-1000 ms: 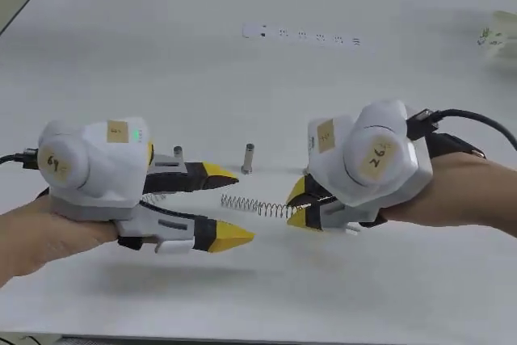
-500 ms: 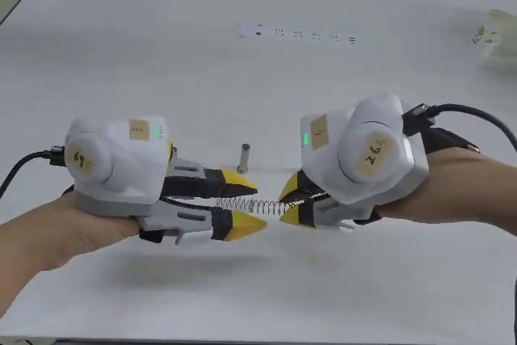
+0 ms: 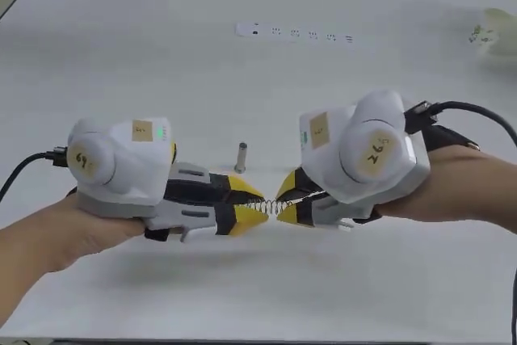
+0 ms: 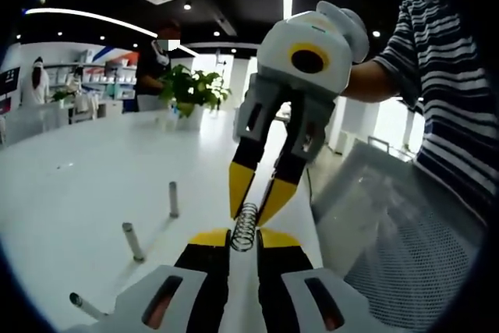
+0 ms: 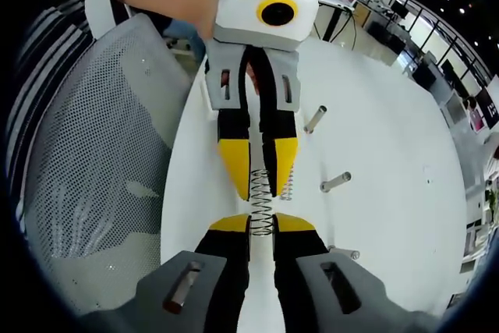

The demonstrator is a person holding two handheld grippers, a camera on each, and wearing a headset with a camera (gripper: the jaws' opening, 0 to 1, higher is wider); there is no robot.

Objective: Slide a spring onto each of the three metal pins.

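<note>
Spring [image 3: 269, 206] held level just above the worktop [image 3: 242, 296], gripped at both ends: the left gripper [image 3: 254, 206] is closed on one end and the right gripper [image 3: 285, 199] on the other, tips nearly meeting. Beyond the left gripper's tips, off to one side, metal pins [image 4: 173, 199] stand on the worktop.

**left gripper** [image 3: 246, 205] and **right gripper** [image 3: 284, 199]: rounded white housings over grey underbodies, each with two black jaws that end in yellow wedge tips. a round tan sticker [image 3: 373, 153] with handwritten numerals marks the domed rear of each housing. a square tan label [image 3: 143, 129] sits on top, with a small green light [image 3: 163, 132] beside it. a thin black cable [image 3: 24, 169] leaves the left housing's rear, and a thicker black lead [image 3: 477, 115] with a plug leaves the right. the grey jaw carriers bear oblong slots [image 4: 164, 311]. the person wears a short-sleeved striped top [image 4: 437, 52], dark on white.
</note>
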